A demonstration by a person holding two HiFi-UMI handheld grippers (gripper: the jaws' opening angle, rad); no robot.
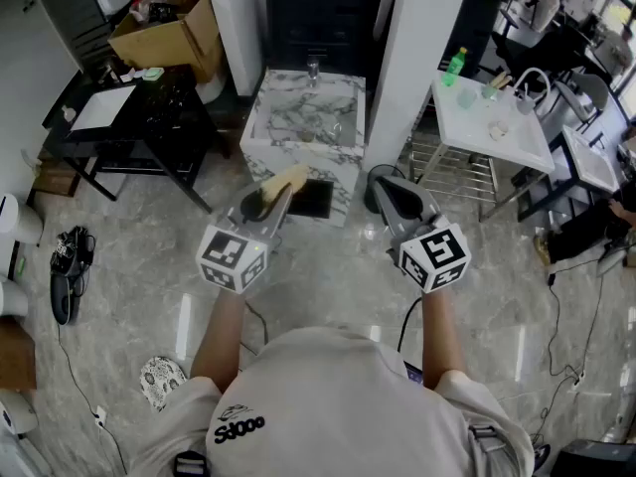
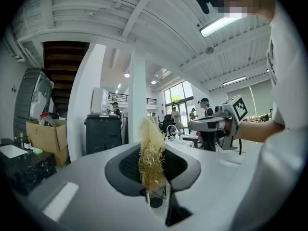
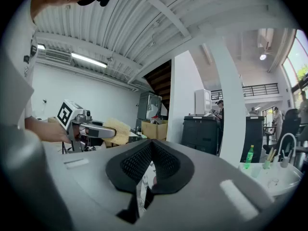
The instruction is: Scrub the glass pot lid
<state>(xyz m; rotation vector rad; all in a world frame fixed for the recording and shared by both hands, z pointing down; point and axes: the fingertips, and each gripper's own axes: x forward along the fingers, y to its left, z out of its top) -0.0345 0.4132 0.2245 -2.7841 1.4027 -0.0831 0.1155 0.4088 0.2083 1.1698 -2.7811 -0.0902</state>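
Note:
My left gripper (image 1: 281, 189) is shut on a yellow fibrous scrub pad (image 1: 285, 178), which stands up between its jaws in the left gripper view (image 2: 151, 153). My right gripper (image 1: 390, 191) is held level with it, a short way to the right. Its jaws are closed on a thin clear sheet seen edge-on (image 3: 143, 184), which looks like the glass pot lid. A dark curved rim (image 1: 380, 173) shows at its tip in the head view. Both grippers are held at waist height above the floor, and each shows in the other's view: the right gripper (image 2: 208, 124) and the left gripper (image 3: 94, 129).
A marble sink block (image 1: 298, 152) stands straight ahead between white pillars (image 1: 412, 58). A white table (image 1: 517, 142) with a green bottle (image 1: 455, 65) is at the right. A black table (image 1: 149, 117) and a cardboard box (image 1: 169, 33) are at the left. Cables trail over the floor.

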